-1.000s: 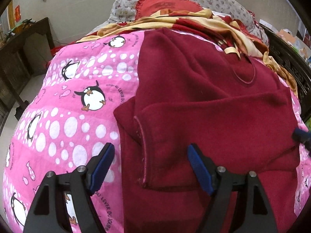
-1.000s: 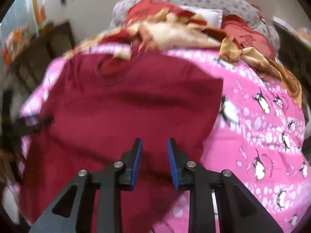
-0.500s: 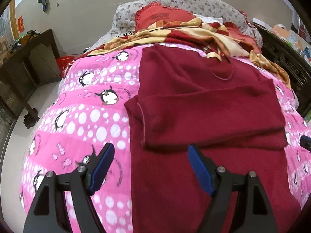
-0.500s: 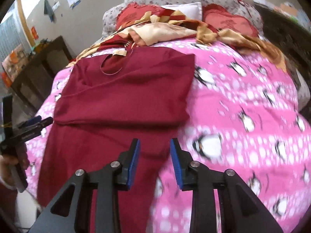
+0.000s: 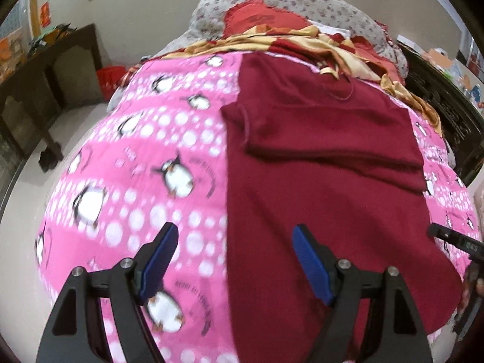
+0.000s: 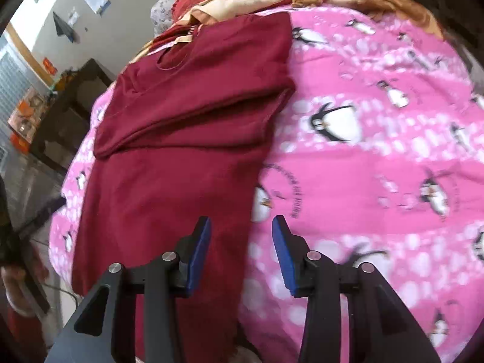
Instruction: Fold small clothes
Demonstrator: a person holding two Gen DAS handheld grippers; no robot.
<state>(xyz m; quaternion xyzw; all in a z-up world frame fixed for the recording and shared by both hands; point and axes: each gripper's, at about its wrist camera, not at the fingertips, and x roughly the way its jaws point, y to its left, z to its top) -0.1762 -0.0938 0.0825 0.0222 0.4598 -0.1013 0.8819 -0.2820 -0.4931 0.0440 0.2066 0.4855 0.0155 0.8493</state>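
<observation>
A dark red garment [image 5: 326,187] lies flat on a pink penguin-print quilt [image 5: 145,163], its upper part folded across into a band [image 5: 329,133]. My left gripper [image 5: 234,260] hangs open above the garment's left edge near the hem, with nothing between its blue pads. In the right wrist view the same garment [image 6: 169,187] fills the left half, and my right gripper [image 6: 240,249] hovers over its right edge. Its jaws are opening and hold nothing. The right gripper's tip [image 5: 453,240] shows at the right edge of the left wrist view.
A heap of red and gold cloth [image 5: 302,42] and flowered pillows [image 5: 317,6] lie at the bed's head. A dark wooden table [image 5: 45,69] stands left of the bed, dark carved furniture [image 5: 441,103] right. A red bucket [image 5: 109,78] sits on the floor.
Both grippers have drawn back toward the foot of the bed, so more garment and quilt show. The right gripper's jaws have widened and it has rolled. The left stayed open.
</observation>
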